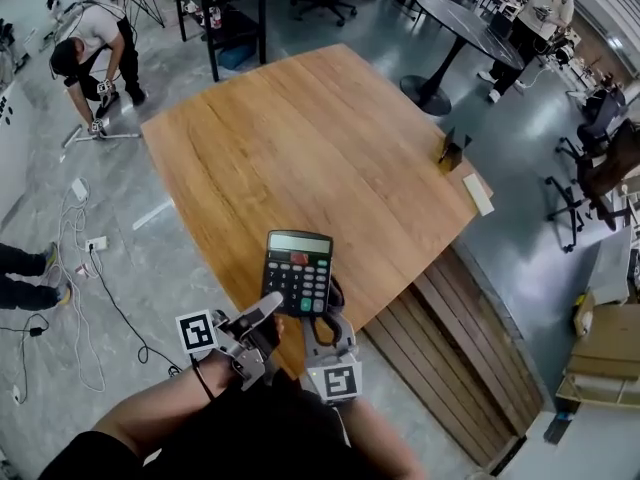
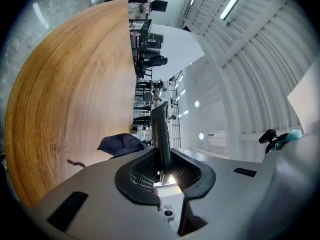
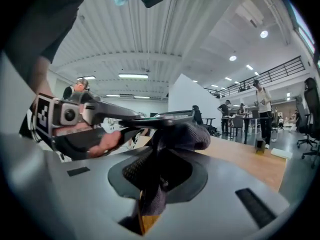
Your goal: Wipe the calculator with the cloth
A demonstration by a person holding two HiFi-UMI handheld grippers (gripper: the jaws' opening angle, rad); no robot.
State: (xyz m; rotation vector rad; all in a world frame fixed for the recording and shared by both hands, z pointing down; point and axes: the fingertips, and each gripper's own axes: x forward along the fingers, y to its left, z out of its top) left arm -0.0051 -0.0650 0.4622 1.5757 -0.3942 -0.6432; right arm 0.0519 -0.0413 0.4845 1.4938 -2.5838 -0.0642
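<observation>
From your head, the flat black calculator hangs above the near edge of the grained wooden table. Your left claw is closed on its thin edge. Your right claw clamps the dark knitted cloth, bunched against the calculator.

A wooden table, a round black table beyond it, cables on the grey floor

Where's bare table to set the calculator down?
Most of the table is bare, from its left edge past the middle. Its right edge holds a small dark object and a white block; the near corner is crowded by the calculator.
</observation>
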